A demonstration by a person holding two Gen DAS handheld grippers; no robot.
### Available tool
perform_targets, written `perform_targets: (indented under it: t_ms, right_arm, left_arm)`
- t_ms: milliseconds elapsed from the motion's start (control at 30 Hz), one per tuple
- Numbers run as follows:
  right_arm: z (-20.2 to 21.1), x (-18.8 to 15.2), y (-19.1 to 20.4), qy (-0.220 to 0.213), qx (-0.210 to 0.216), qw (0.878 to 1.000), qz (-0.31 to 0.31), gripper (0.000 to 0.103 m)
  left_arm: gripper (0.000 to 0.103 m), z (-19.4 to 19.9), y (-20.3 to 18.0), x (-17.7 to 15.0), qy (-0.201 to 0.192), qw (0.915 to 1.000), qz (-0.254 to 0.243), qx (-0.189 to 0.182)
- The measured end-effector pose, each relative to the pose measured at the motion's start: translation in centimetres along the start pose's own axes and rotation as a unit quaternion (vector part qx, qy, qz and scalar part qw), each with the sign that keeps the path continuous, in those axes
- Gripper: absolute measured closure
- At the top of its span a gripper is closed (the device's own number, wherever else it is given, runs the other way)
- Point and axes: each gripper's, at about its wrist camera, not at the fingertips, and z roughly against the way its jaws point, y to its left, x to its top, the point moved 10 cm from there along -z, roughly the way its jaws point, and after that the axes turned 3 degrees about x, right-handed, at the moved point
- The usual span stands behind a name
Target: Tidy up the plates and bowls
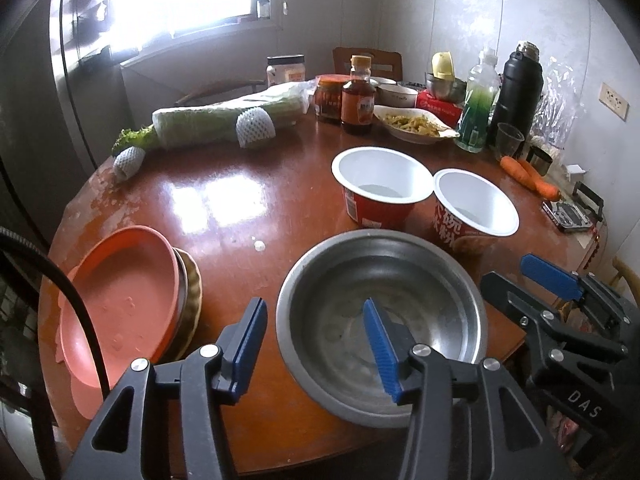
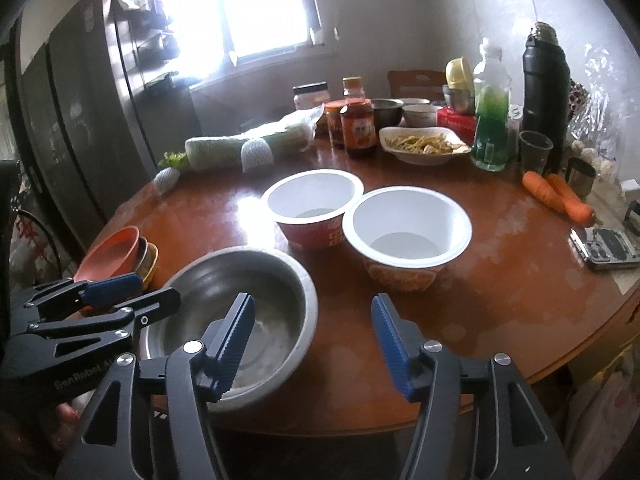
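On the tabletop (image 1: 224,200) there are two paper bowls, one (image 1: 378,184) beside the other (image 1: 474,208); one large steel bowl (image 1: 380,320); one stack of plates (image 1: 132,312), orange on top; two carrots (image 1: 528,176); one black flask (image 1: 520,88); one dish of food (image 1: 412,124).

place: home dining kitchen | evidence: round wooden desk (image 2: 500,280) crowded with sauce bottle (image 2: 359,126), noodle dish (image 2: 422,145) beside it, carrots (image 2: 556,196), thermos (image 2: 546,92) | dark fridge (image 2: 76,120) left of desk | window (image 2: 256,4) behind it
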Motion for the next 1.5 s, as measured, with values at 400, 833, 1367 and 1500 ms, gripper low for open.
perform_targets:
  t_ms: [400, 833, 1367, 1500]
  right_arm:
    - [1.6, 0.8, -3.1, -0.026, -0.022, 0.999, -0.021, 0.037]
    - [1.7, 1.8, -5.2, -0.034, -0.033, 0.998, -0.039, 0.037]
    - [-1.5, 3.4, -9.4, -0.017, -0.066, 0.995, -0.066, 0.037]
    - [-2.1, 3.2, -10.7, -0.01, -0.068, 0.995, -0.07, 0.037]
  left_arm:
    - [0.052, 0.3, -1.9, 2.4, -0.006, 0.9998, -0.015, -0.011]
    - [0.052, -1.7, -3.1, 5.2, 0.004, 0.9995, -0.013, -0.028]
    - [0.052, -4.9, -8.4, 6.2, 0.041, 0.9941, -0.031, -0.096]
    - [0.052, -6.0, -10.6, 5.9, 0.062, 0.9913, -0.033, -0.112]
